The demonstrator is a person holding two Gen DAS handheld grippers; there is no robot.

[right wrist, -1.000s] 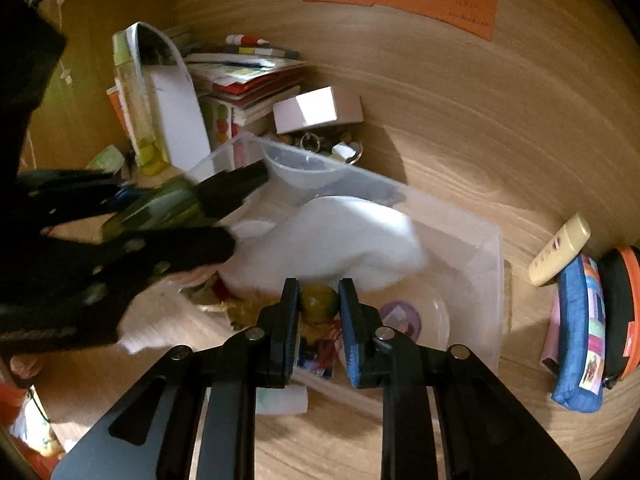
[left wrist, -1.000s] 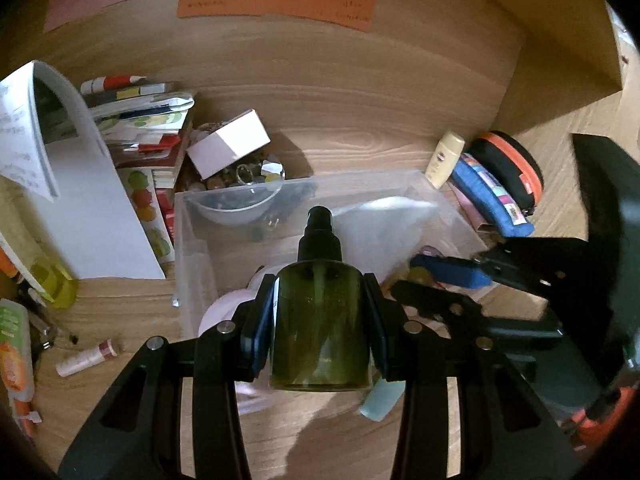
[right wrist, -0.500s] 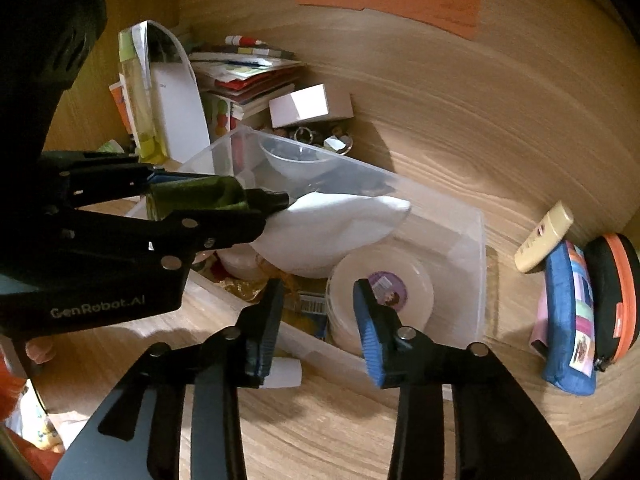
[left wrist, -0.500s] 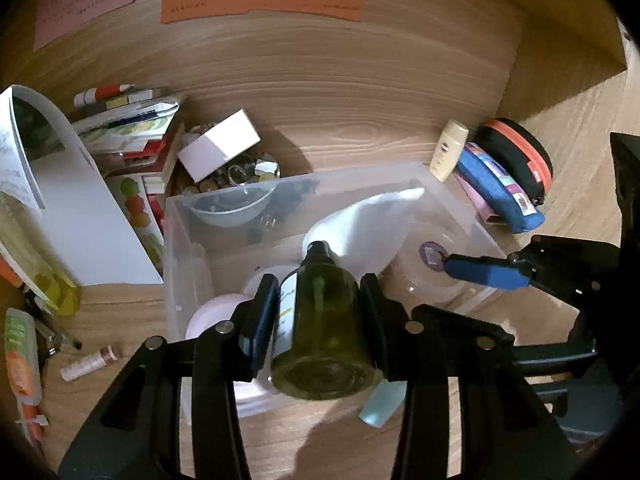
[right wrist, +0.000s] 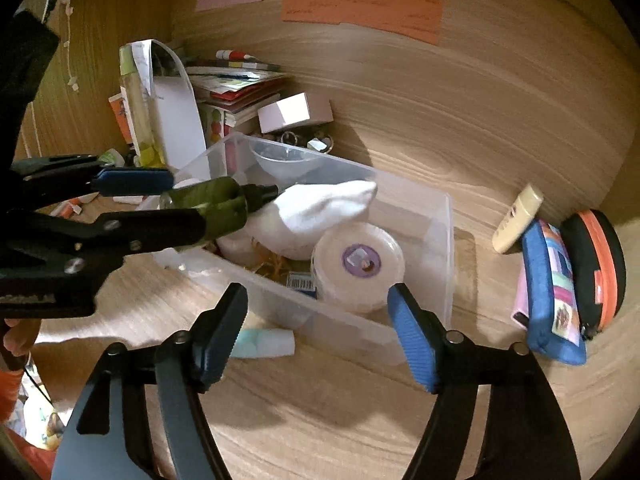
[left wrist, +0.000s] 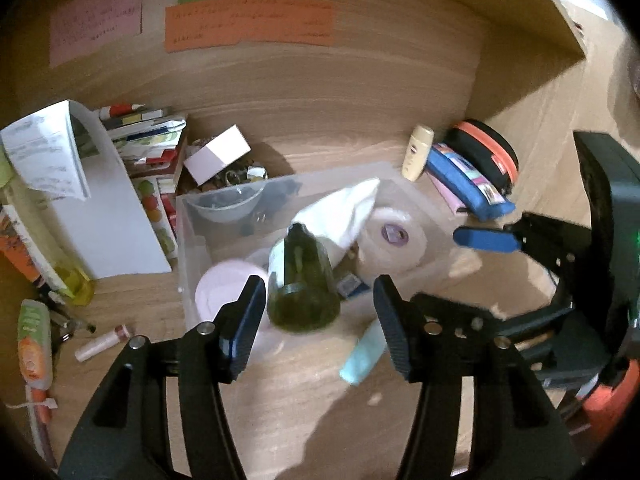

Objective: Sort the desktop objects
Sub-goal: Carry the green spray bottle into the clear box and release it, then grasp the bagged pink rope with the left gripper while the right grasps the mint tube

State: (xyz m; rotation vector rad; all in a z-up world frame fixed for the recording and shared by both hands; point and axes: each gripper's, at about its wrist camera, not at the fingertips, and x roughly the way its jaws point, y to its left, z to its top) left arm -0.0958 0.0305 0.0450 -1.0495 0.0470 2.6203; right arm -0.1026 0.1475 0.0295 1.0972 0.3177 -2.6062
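Observation:
A dark green pump bottle (left wrist: 302, 280) lies between the fingers of my left gripper (left wrist: 320, 300), nozzle pointing into the clear plastic bin (left wrist: 188, 248). The left jaws stand wide open, clear of the bottle's sides. In the right wrist view the bottle (right wrist: 212, 208) hangs over the bin's near-left rim (right wrist: 348, 328). My right gripper (right wrist: 318, 320) is open and empty, just in front of the bin. In the bin lie a white sock (right wrist: 324, 208), a round white tub with a purple label (right wrist: 360, 268) and a clear bowl (right wrist: 280, 160).
A pale blue tube (right wrist: 264, 344) lies on the desk by the bin's front wall. A cream bottle (right wrist: 516, 218), a blue pouch (right wrist: 550, 284) and an orange-black case (right wrist: 600, 264) lie right. Books, a white box (right wrist: 294, 112) and a paper bag (right wrist: 174, 120) stand left.
My left gripper opened and let go of the green bottle, which tipped nozzle-first towards the bin. My right gripper opened wide and drew back from the bin.

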